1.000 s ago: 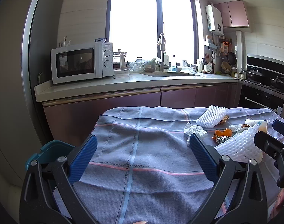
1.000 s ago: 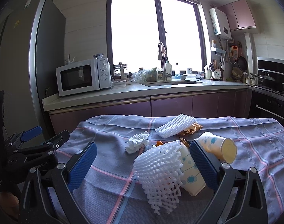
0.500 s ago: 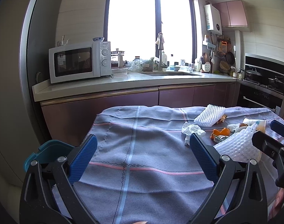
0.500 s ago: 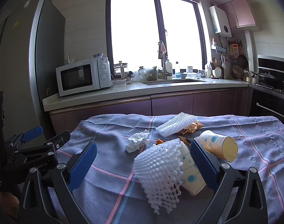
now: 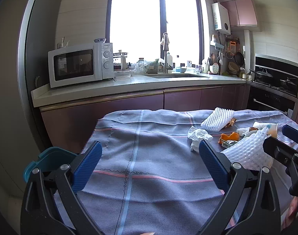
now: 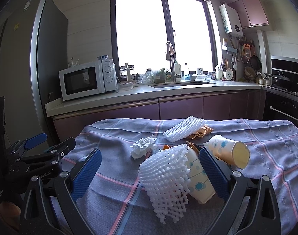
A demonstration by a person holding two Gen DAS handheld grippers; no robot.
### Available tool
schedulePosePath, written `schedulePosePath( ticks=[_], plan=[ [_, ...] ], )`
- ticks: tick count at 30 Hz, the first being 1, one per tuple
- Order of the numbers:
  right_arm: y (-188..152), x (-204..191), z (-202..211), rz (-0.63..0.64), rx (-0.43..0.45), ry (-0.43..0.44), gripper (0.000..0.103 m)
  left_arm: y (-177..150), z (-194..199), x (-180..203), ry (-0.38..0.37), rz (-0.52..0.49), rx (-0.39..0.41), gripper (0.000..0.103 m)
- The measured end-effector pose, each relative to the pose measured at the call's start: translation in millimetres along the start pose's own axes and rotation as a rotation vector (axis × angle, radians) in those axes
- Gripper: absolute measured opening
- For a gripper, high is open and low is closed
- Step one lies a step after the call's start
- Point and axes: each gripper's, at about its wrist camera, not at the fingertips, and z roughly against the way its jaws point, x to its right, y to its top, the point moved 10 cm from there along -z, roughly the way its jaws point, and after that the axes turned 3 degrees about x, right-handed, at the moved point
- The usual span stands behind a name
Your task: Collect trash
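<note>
1. Left gripper [image 5: 149, 168] was wide open with nothing between its blue pads – it hung over a bare stretch of the checked cloth [image 5: 141, 137] covering the table.
2. Right gripper [image 6: 149, 172] was also wide open and held nothing. The white foam net [image 6: 166, 176] and the paper cup [image 6: 200, 182] under it lay between its two fingers; I could not tell whether either pad touched them.
3. The net was draped over the mouth end of that cup, which lay on its side on the cloth.
4. A second paper cup [image 6: 229, 150] with blue dots lay on its side just beyond the right finger, mouth facing right.
5. A crumpled tissue [image 6: 143, 146] sat left of the net, apart from it. In the left view the same tissue [image 5: 198, 135] lay just beyond the left gripper's right finger.
6. A flat foam net [image 6: 184, 129] lay farther back, overlapping a brown wrapper [image 6: 200, 133].
7. An orange peel [image 5: 229, 137] and a foil wrapper [image 5: 229, 143] sat together between the tissue and the draped net – clear in the left view only.
8. A teal bin [image 5: 49, 160] showed at the table's left edge, behind the left gripper's left finger.
9. Background: a microwave [image 6: 86, 80] on the counter, with the sink under the window.
</note>
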Motion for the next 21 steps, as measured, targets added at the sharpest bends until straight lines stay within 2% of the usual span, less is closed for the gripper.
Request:
schedulePosePath(
  ticks=[4, 10, 14, 16, 21],
  plan=[
    [0, 5, 1, -0.009, -0.011, 0.003, 0.096, -3, -4, 3, -0.018, 0.001, -0.019, 0.097],
    [-3, 30, 5, -0.033, -0.031, -0.035, 0.096, -11, -13, 20, -0.099, -0.006, -0.077, 0.097],
    [-9, 59, 7, -0.075, -0.055, -0.075, 0.096, -19, -23, 42, -0.184, -0.027, -0.132, 0.097],
    [-13, 73, 7, -0.097, -0.070, -0.090, 0.094, -22, -28, 60, -0.259, -0.041, -0.163, 0.097],
    [-17, 102, 6, -0.153, -0.083, -0.111, 0.089, -30, -43, 99, -0.387, -0.088, -0.218, 0.097]
  ],
)
